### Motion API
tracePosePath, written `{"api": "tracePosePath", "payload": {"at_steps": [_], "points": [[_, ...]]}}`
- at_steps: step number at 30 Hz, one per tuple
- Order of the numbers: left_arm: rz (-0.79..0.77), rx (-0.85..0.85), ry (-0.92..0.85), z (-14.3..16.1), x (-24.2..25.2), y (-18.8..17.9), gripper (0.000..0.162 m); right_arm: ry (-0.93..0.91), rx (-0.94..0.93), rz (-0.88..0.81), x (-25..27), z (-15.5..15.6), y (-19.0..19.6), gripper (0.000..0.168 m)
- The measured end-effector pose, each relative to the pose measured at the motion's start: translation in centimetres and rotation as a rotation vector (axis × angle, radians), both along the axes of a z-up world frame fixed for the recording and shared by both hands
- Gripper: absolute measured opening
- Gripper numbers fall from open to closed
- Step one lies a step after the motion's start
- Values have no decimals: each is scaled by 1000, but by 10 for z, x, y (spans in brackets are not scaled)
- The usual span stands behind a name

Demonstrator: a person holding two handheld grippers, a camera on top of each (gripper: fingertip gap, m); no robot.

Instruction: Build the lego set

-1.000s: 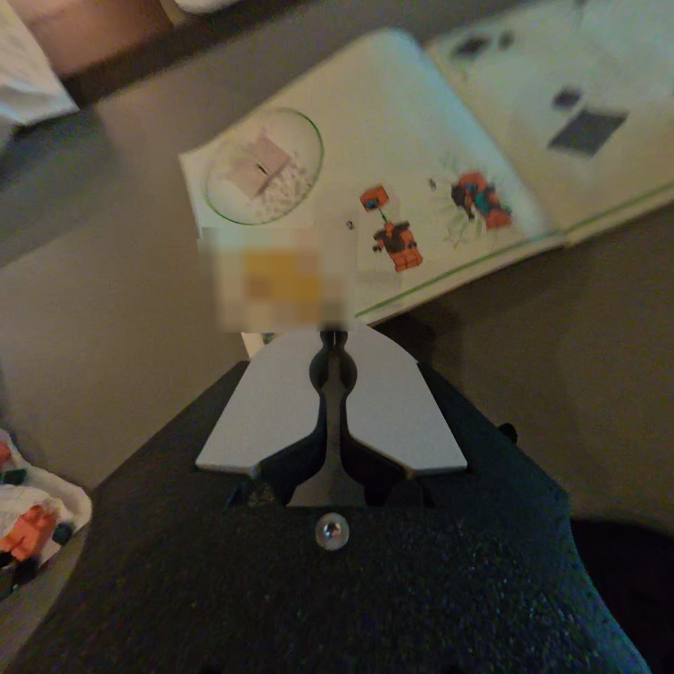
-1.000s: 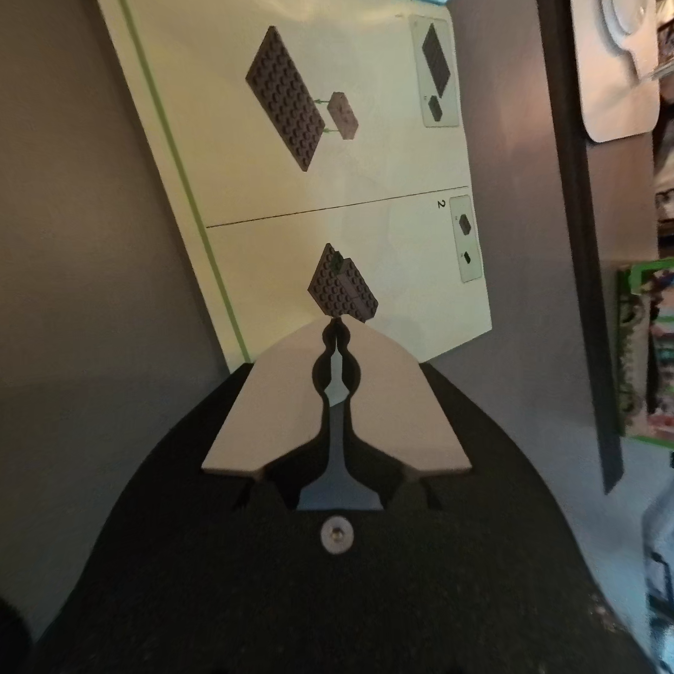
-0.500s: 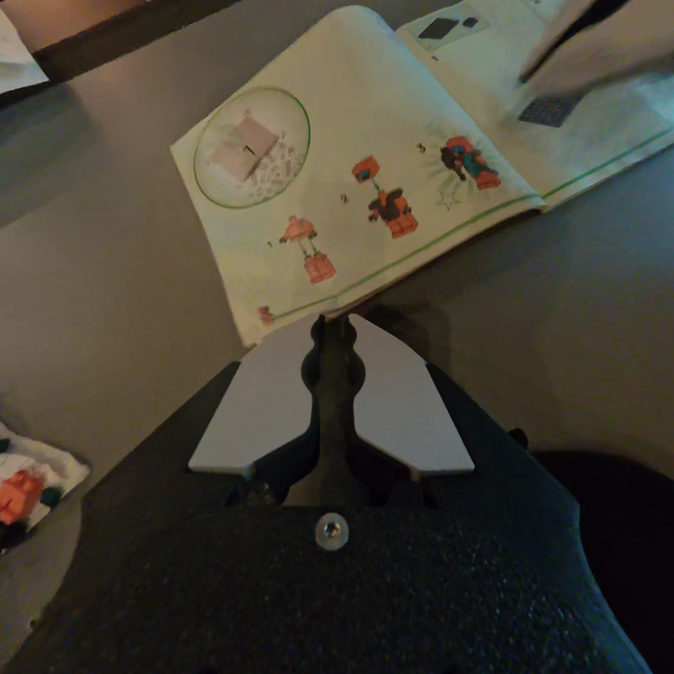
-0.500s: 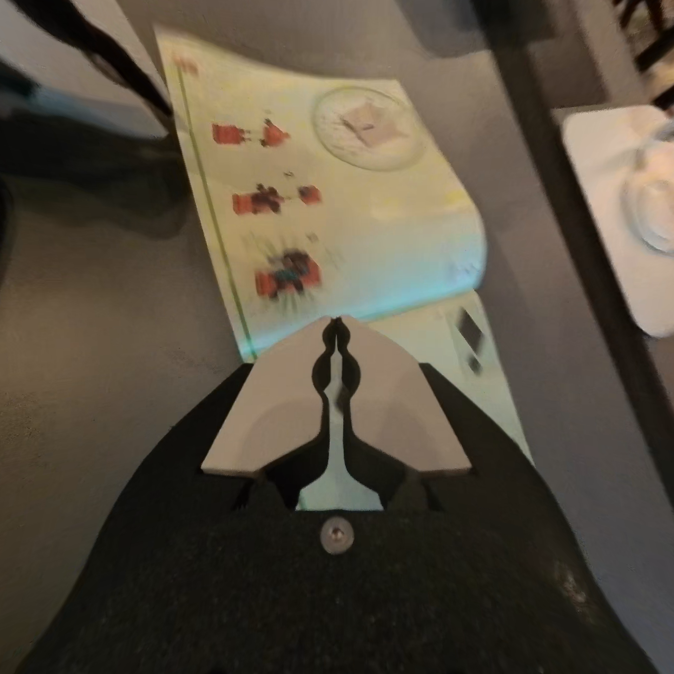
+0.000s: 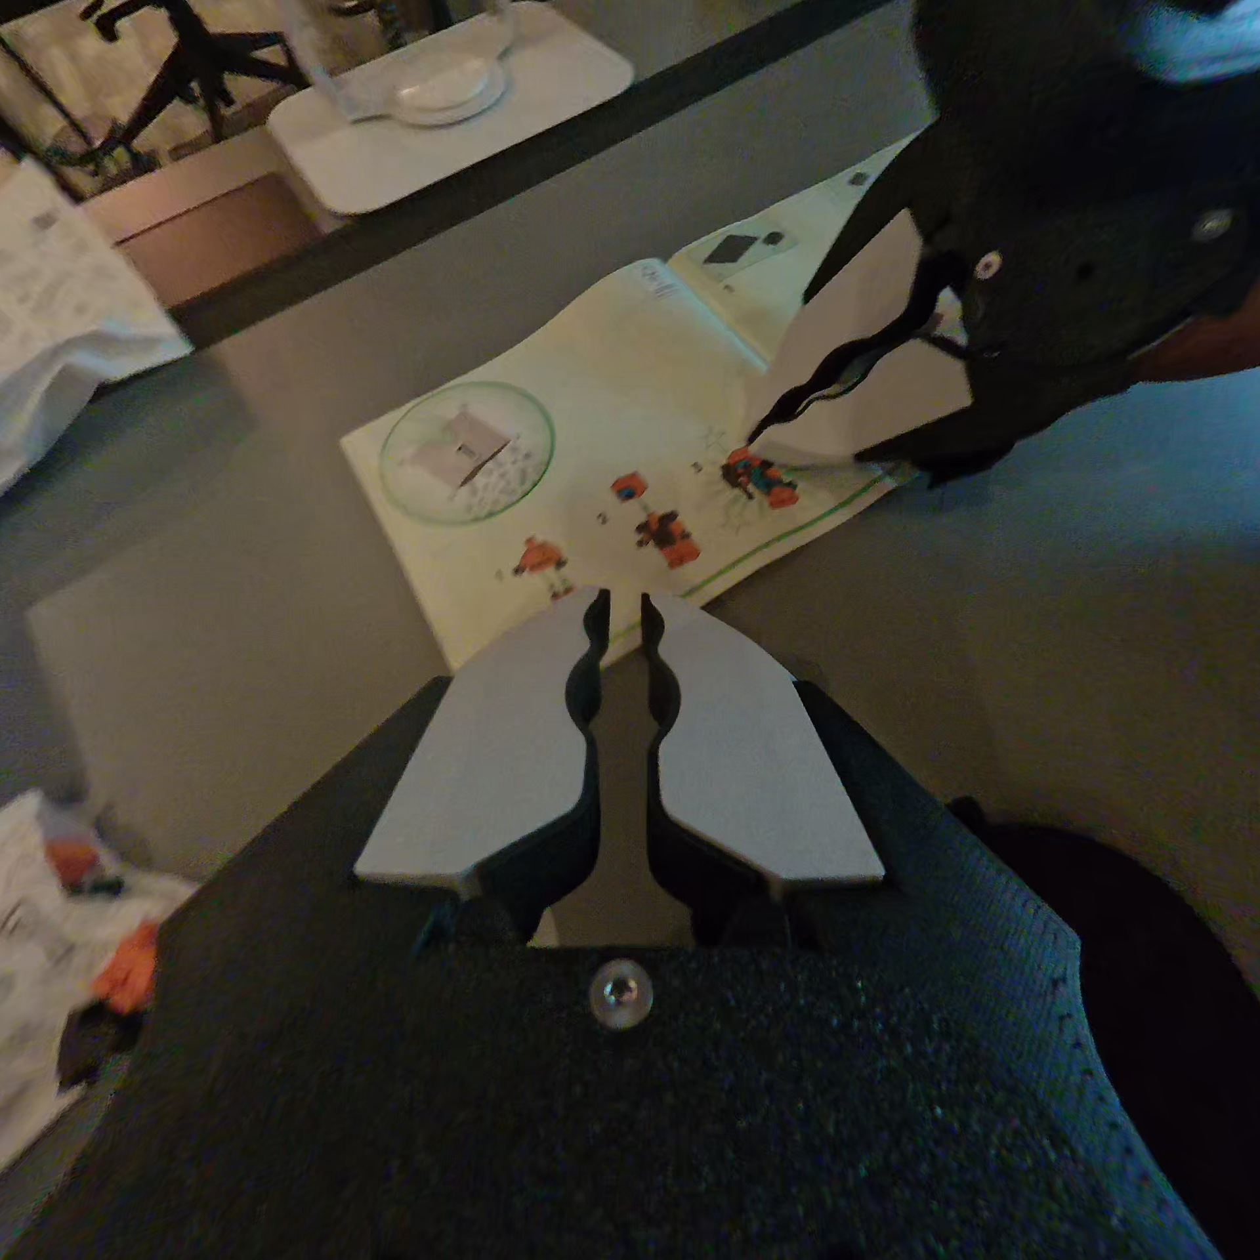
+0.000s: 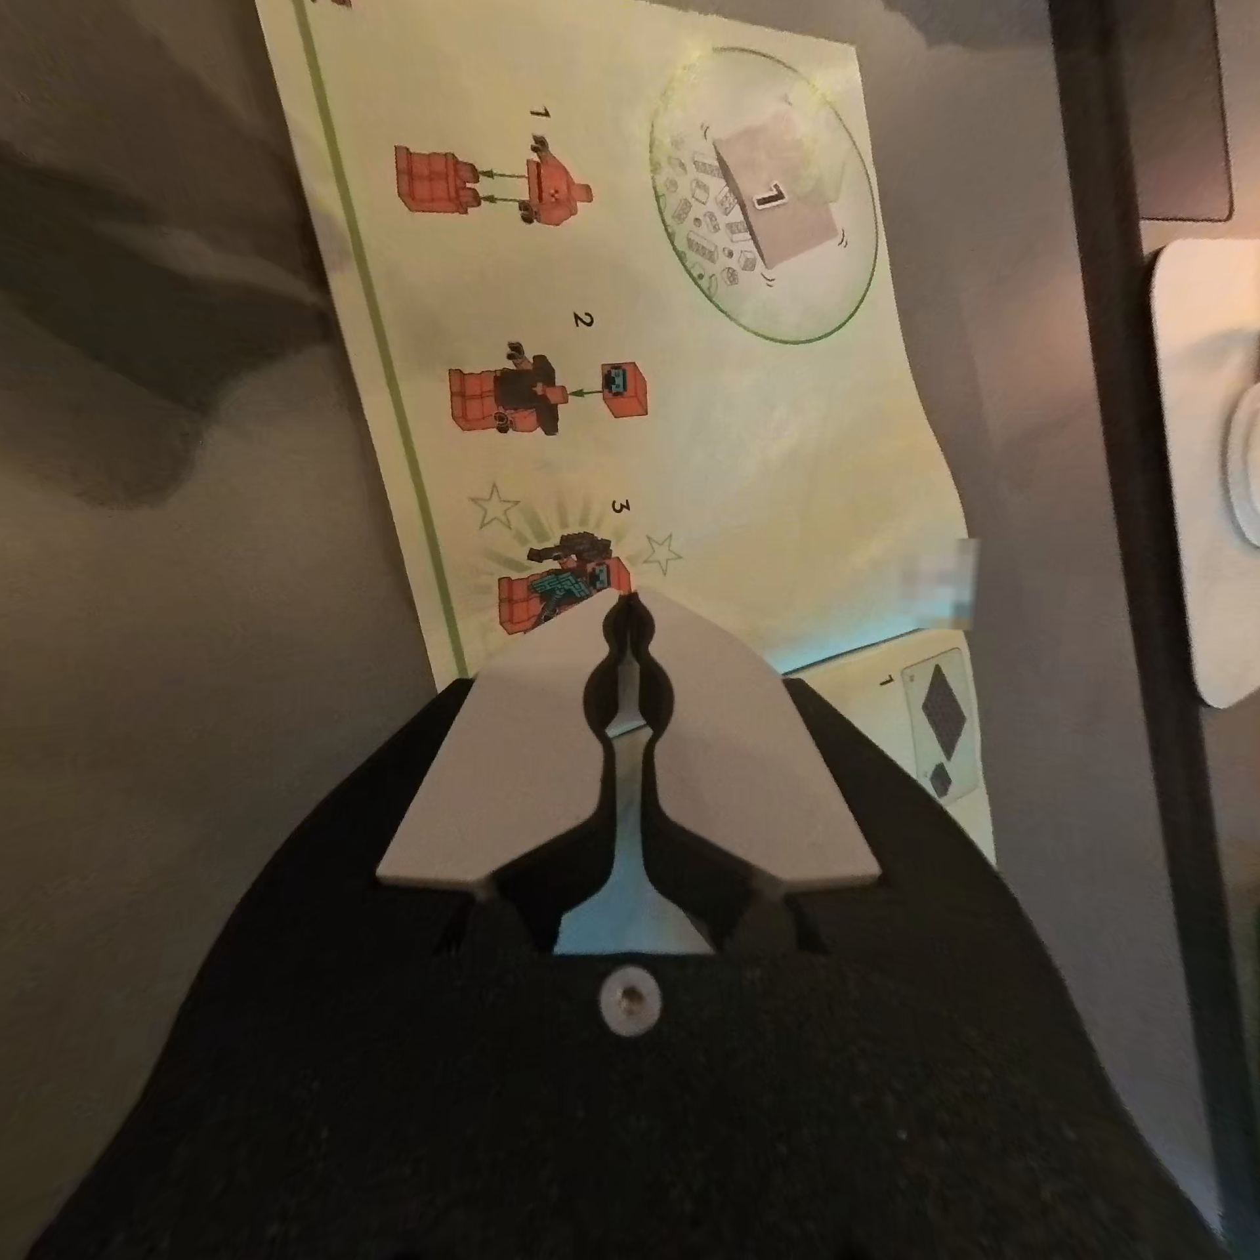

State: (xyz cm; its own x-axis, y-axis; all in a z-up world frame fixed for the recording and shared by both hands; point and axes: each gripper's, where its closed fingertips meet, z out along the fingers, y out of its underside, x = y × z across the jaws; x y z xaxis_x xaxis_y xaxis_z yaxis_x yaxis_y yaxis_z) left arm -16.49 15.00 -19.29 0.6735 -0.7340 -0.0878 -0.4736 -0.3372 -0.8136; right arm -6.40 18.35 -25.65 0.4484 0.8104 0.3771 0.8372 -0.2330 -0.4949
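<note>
My right gripper (image 5: 753, 436) covered the booklet's (image 5: 613, 382) far page in the left wrist view, and its body ran off the top-right edge. In the right wrist view my own fingers (image 6: 545, 736) hid the bottom of the 3rd drawing. Bag w/ orange pieces (image 5: 61, 954) at lower left was blurred & cut by the frame edge; couldn't tell the pieces apart. White tray (image 6: 1213, 477) cut off at right.

grey table (image 5: 204, 648), white tray (image 5: 443, 136), brown box (image 5: 211, 232)
</note>
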Motion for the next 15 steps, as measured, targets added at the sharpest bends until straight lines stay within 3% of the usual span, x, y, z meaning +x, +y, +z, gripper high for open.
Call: {"api": "tracePosePath", "payload": {"at_steps": [11, 15], "points": [[-28, -34, 14, -11, 38, 33, 0, 139, -26, -83, 1, 3, -1, 0], [-27, -22, 26, -9, 40, 36, 0, 230, 1, -100, -1, 21, -2, 0]]}}
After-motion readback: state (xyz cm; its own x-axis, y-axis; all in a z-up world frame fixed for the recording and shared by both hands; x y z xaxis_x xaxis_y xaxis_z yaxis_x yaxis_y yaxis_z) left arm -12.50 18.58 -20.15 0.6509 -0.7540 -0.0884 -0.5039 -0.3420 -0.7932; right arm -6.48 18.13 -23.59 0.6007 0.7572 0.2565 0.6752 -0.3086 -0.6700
